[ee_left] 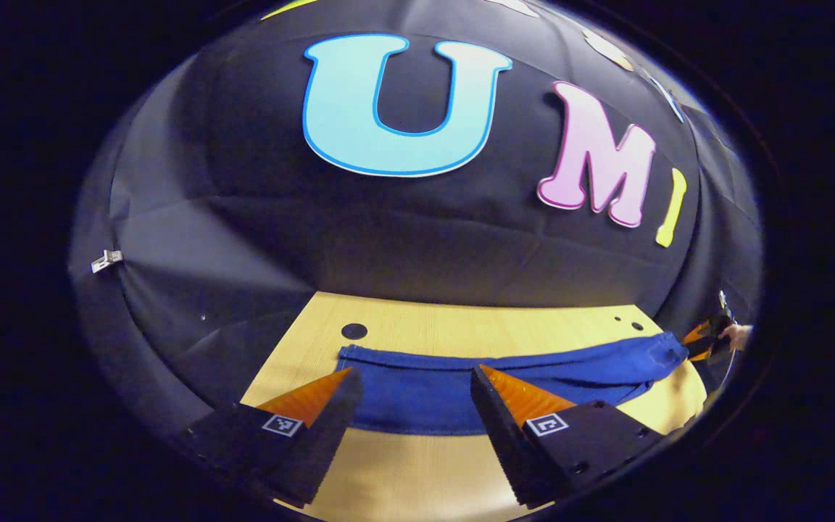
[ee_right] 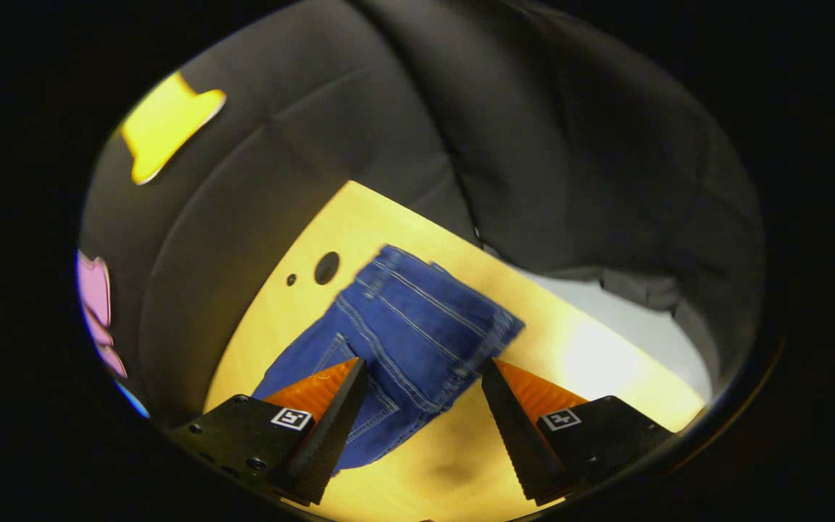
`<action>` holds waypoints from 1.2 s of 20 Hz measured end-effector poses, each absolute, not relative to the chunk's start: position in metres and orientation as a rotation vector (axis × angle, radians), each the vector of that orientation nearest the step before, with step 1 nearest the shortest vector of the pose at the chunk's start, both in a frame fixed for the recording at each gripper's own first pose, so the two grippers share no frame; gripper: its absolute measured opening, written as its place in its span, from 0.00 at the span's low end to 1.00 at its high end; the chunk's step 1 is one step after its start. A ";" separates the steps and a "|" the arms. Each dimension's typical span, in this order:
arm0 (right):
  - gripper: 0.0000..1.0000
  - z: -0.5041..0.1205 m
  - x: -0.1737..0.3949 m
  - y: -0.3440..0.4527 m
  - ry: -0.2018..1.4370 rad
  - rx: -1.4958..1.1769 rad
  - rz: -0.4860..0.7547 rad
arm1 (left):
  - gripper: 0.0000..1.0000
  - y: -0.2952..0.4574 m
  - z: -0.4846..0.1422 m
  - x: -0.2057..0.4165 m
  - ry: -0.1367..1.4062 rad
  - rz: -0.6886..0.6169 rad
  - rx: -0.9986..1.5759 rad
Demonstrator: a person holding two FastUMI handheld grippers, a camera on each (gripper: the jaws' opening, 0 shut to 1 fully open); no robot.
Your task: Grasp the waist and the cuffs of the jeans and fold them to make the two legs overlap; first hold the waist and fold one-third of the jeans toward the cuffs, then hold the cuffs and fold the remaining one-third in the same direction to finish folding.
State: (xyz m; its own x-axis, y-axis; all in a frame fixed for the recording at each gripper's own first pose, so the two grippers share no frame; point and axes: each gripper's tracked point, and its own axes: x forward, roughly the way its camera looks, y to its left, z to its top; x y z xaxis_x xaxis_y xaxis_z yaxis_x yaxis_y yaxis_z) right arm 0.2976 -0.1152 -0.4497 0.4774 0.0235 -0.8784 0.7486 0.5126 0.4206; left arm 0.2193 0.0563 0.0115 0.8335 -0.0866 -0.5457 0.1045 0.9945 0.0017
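Your left gripper (ee_left: 414,377) hovering, jaws gaping wide, gripping nothing — jeans (ee_left: 504,380) lying flat on tabletop (ee_left: 417,464). Your right gripper (ee_right: 425,371) likewise spread, empty, above jeans' waist end.

Jeans (ee_right: 396,326) legs cut off by frame edge.

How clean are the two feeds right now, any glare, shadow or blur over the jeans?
Left gripper view: even light, sharp, and the fisheye bows the jeans and the table edge into curves. Right gripper view: warmer and dimmer, with a bright glare patch on the table to the right of the jeans, a soft dark shadow below them, and slightly smeared stitching.
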 end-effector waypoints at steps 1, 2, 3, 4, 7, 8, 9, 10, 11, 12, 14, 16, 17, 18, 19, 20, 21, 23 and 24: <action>0.98 -0.460 0.294 -0.115 0.991 0.949 -0.585 | 0.96 0.059 0.011 0.195 0.609 -0.100 0.031; 0.98 -0.464 0.297 -0.122 0.965 0.933 -0.617 | 0.96 0.059 0.012 0.178 0.631 -0.101 0.015; 0.89 -0.463 0.303 -0.128 0.926 0.913 -0.638 | 0.96 0.059 0.013 0.161 0.647 -0.112 -0.005; 0.89 -0.466 0.307 -0.129 0.933 0.890 -0.655 | 0.96 0.061 0.016 0.146 0.657 -0.122 -0.007; 0.57 -0.464 0.313 -0.124 0.946 0.843 -0.650 | 0.96 0.090 0.015 0.119 0.682 -0.074 0.048; 0.43 -0.462 0.318 -0.128 0.920 0.829 -0.661 | 0.96 0.093 0.014 0.115 0.688 -0.065 0.047; 0.28 -0.459 0.318 -0.127 0.907 0.813 -0.655 | 0.96 0.094 0.011 0.112 0.694 -0.060 0.039; 0.14 -0.449 0.319 -0.126 0.887 0.786 -0.630 | 0.96 0.094 0.008 0.111 0.702 -0.056 0.031; 0.13 -0.437 0.322 -0.127 0.862 0.753 -0.599 | 0.96 0.095 0.003 0.109 0.713 -0.052 0.024; 0.13 -0.420 0.325 -0.127 0.824 0.736 -0.567 | 0.96 0.094 0.001 0.111 0.717 -0.049 0.018; 0.13 -0.368 0.346 -0.117 0.708 0.728 -0.489 | 0.96 0.087 0.001 0.114 0.713 -0.065 -0.001; 0.12 -0.313 0.364 -0.088 0.635 0.685 -0.385 | 0.96 0.075 -0.002 0.125 0.702 -0.096 -0.010; 0.12 -0.283 0.367 -0.068 0.607 0.650 -0.337 | 0.96 0.070 -0.004 0.130 0.697 -0.117 -0.014; 0.12 -0.250 0.363 -0.037 0.576 0.621 -0.270 | 0.96 0.065 -0.007 0.134 0.697 -0.135 -0.021; 0.12 -0.217 0.364 -0.006 0.541 0.592 -0.205 | 0.96 0.064 -0.010 0.136 0.699 -0.149 -0.031; 0.12 -0.194 0.367 0.027 0.519 0.563 -0.148 | 0.96 0.063 -0.012 0.139 0.700 -0.158 -0.041; 0.12 -0.181 0.367 0.062 0.520 0.541 -0.091 | 0.96 0.063 -0.014 0.140 0.703 -0.166 -0.052; 0.12 -0.176 0.365 0.127 0.543 0.515 0.011 | 0.96 0.065 -0.016 0.141 0.703 -0.177 -0.066; 0.12 -0.190 0.365 0.153 0.573 0.490 0.057 | 0.96 0.068 -0.019 0.141 0.712 -0.181 -0.066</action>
State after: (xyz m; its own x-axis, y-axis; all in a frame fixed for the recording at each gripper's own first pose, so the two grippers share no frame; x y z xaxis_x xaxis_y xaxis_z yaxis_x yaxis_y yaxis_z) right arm 0.3648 0.1525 -0.1904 0.8419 0.1851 -0.5069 0.0824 0.8842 0.4598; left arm 0.1406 0.0681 -0.0193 0.7423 -0.1874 -0.6433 0.1429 0.9823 -0.1214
